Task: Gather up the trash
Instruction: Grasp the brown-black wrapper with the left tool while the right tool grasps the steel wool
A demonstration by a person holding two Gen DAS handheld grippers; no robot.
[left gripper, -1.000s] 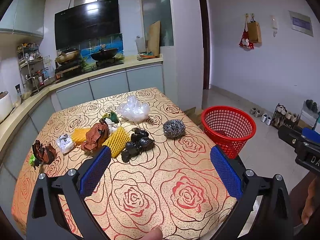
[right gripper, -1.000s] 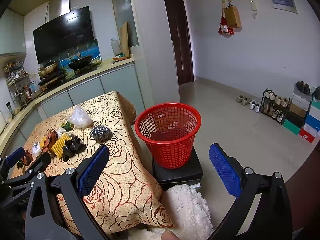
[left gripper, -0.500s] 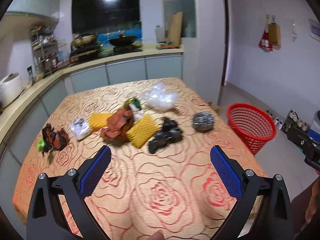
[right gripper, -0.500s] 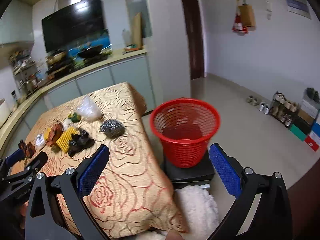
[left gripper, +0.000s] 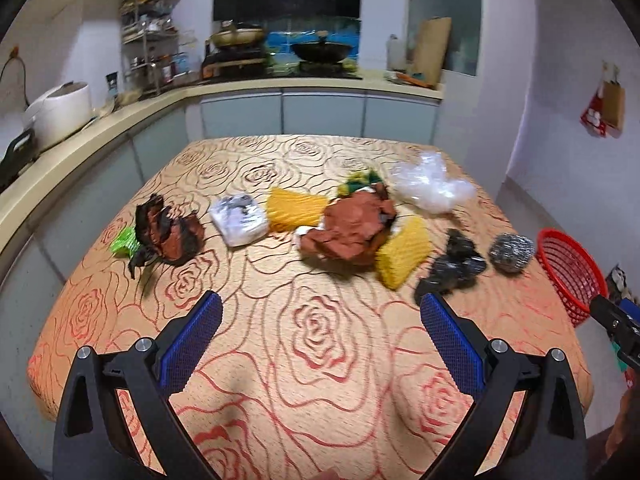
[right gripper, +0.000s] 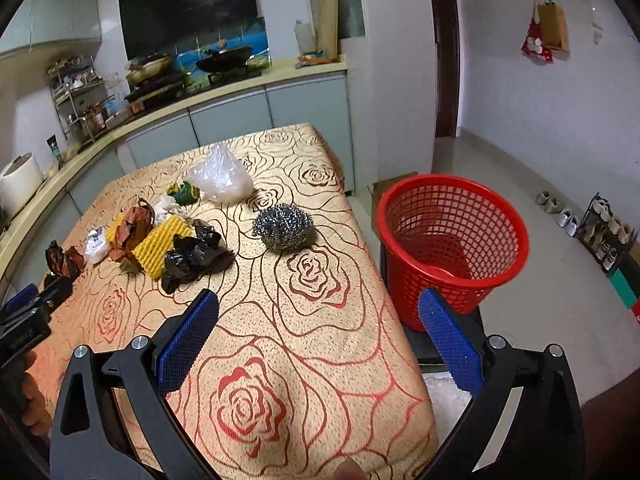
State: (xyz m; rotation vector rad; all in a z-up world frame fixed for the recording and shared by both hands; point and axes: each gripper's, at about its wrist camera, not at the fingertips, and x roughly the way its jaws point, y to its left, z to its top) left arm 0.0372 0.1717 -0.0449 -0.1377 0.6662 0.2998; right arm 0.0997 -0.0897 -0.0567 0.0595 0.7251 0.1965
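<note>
Several pieces of trash lie in a row across the rose-patterned tablecloth [left gripper: 320,360]: a dark brown crumpled wrapper [left gripper: 166,230], a white packet [left gripper: 239,220], yellow foam nets [left gripper: 402,256], a reddish-brown paper wad [left gripper: 352,228], a clear plastic bag [left gripper: 430,184], a black plastic bag [right gripper: 196,256] and a steel scourer [right gripper: 284,224]. A red mesh basket [right gripper: 450,236] stands on a black block beside the table's right edge. My left gripper [left gripper: 320,344] is open above the near tablecloth. My right gripper [right gripper: 318,340] is open over the table's right corner.
A kitchen counter [left gripper: 100,120] with a rice cooker [left gripper: 56,110], a stove and pans wraps behind and to the left of the table. A shoe rack [right gripper: 608,232] stands by the right wall. White fluffy fabric [right gripper: 444,404] lies under the near corner.
Both grippers have swung left toward the table. The left view now centres on the trash row, and the right view has moved from the basket to the table's corner. Both stay open.
</note>
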